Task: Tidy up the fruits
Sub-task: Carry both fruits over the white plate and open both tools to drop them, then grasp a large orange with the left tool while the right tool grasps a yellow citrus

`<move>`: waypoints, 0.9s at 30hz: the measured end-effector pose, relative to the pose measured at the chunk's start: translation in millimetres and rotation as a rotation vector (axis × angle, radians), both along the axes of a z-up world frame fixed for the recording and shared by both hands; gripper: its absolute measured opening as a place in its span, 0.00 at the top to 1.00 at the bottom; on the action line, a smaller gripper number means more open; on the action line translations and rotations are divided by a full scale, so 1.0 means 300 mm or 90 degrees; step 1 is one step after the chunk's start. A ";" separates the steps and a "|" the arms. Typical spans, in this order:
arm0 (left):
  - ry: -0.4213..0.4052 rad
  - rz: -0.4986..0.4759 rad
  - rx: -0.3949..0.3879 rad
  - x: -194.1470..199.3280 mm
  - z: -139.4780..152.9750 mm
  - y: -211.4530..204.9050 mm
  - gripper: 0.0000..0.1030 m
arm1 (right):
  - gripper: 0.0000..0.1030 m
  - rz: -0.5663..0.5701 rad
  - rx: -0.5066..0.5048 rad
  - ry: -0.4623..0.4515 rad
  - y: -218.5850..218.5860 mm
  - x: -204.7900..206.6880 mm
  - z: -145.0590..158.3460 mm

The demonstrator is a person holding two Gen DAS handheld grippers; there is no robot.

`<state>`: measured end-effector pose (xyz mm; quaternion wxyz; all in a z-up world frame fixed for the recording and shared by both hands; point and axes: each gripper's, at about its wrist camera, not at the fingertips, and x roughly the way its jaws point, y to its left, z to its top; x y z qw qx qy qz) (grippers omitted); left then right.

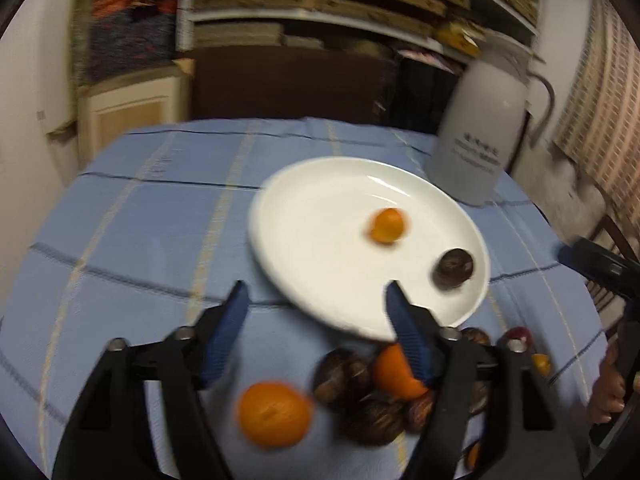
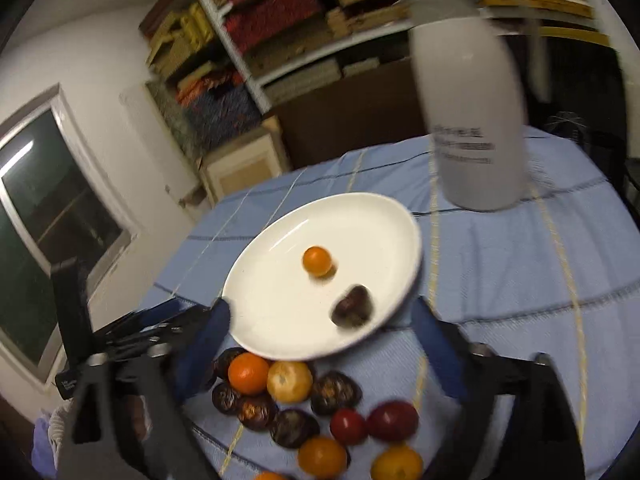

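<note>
A white plate [image 1: 320, 208] [image 2: 280, 320] sits on the blue checked tablecloth and holds a small orange [image 1: 387, 225] [image 2: 317, 261] and a dark brown fruit [image 1: 454, 269] [image 2: 354, 306]. Near the plate's front edge lies a pile of oranges [image 1: 274, 414] [image 2: 248, 373], dark fruits [image 1: 340, 376] [image 2: 335, 392] and red fruits [image 2: 393, 420]. My left gripper [image 1: 318, 294] is open and empty above the pile. My right gripper [image 2: 320, 316] is open and empty over the plate's near rim. The left gripper also shows in the right wrist view [image 2: 132, 332].
A tall white thermos jug [image 1: 482, 132] [image 2: 472, 112] stands on the table behind the plate to the right. Shelves stacked with boxes fill the back wall. A window is at the left in the right wrist view. The table edge curves round at back and sides.
</note>
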<state>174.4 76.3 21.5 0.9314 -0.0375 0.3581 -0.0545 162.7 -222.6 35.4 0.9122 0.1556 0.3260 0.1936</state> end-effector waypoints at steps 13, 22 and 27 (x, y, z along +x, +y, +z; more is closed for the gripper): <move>0.038 0.065 0.037 -0.198 -0.144 0.080 0.30 | 0.08 -0.099 0.057 0.043 -0.213 -0.186 -0.147; 0.035 0.035 0.083 -0.164 -0.168 0.036 0.29 | 0.08 -0.072 -0.012 0.057 -0.146 -0.192 -0.163; 0.056 -0.008 0.026 -0.137 -0.178 0.045 0.55 | 0.08 -0.075 -0.030 0.065 -0.144 -0.193 -0.175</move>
